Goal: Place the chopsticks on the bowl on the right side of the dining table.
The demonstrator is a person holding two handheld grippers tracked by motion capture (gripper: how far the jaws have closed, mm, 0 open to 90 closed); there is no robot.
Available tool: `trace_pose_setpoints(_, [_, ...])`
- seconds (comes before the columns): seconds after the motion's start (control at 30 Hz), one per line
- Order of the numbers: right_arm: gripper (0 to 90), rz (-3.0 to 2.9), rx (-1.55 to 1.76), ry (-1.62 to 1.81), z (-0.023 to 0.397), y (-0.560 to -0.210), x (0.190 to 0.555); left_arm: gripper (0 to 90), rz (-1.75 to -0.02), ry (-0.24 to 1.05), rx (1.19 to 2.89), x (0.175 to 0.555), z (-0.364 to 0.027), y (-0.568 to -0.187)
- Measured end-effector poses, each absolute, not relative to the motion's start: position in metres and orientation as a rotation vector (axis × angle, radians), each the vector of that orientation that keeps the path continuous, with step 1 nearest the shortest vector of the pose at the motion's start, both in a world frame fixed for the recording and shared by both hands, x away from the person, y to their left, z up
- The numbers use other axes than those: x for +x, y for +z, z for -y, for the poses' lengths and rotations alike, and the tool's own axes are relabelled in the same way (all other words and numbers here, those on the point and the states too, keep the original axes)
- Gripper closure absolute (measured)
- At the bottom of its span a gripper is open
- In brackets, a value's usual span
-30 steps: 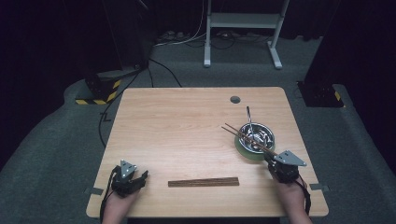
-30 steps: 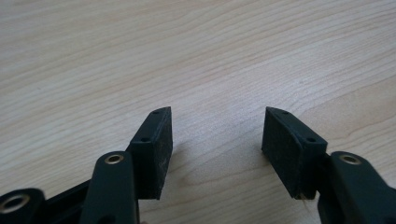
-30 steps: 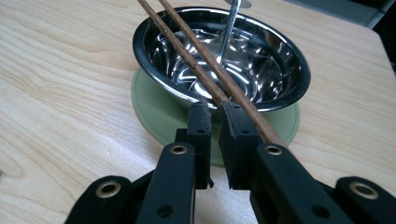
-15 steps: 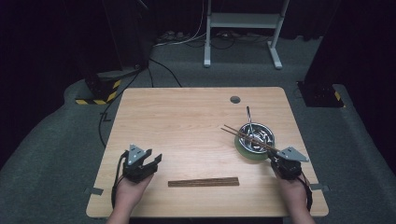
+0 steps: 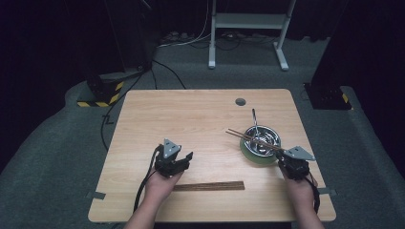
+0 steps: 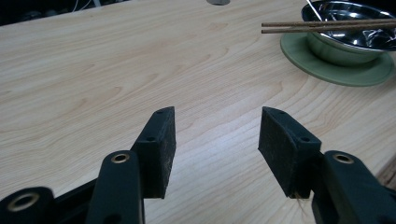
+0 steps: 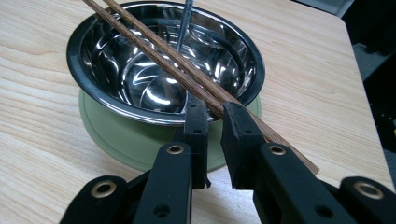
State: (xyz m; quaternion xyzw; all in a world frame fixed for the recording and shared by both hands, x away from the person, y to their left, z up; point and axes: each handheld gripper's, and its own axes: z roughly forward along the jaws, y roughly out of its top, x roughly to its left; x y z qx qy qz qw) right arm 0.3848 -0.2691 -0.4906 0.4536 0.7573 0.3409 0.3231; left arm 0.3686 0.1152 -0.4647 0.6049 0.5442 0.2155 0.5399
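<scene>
Pinching chopsticks (image 7: 187, 79) over bowl (image 7: 116, 51), right tongs (image 7: 215, 116), left tongs (image 6: 215, 140) spread.

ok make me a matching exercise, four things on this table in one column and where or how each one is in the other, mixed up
Things:
1. chopsticks
2. bowl
3. wooden strip
4. left gripper

Places or states:
A. standing on a green plate
B. lying flat near the table's front edge
C. open, over bare wood
D. laid across the bowl's rim, between the jaws of the right gripper

Pairs: 1-D, 2-A, 3-B, 4-C
</scene>
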Motion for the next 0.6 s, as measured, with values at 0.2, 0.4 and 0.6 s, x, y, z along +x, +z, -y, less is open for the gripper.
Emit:
trace_pose_setpoints(0.2, [79.3,-1.971,1.204,0.882,0.270,-0.488,0.386,46.5,-1.307,0.474,1.431,0.380,-0.096,-0.468])
trace_pose_setpoints(0.4, [81.3,-1.960,1.226,0.845,0.270,-0.483,0.390,44.5,-1.315,0.481,1.444,0.396,-0.073,-0.469])
trace_pose_setpoints(0.6, [81.4,-1.973,1.195,0.807,0.269,-0.487,0.388,46.6,-1.324,0.481,1.458,0.409,-0.055,-0.472])
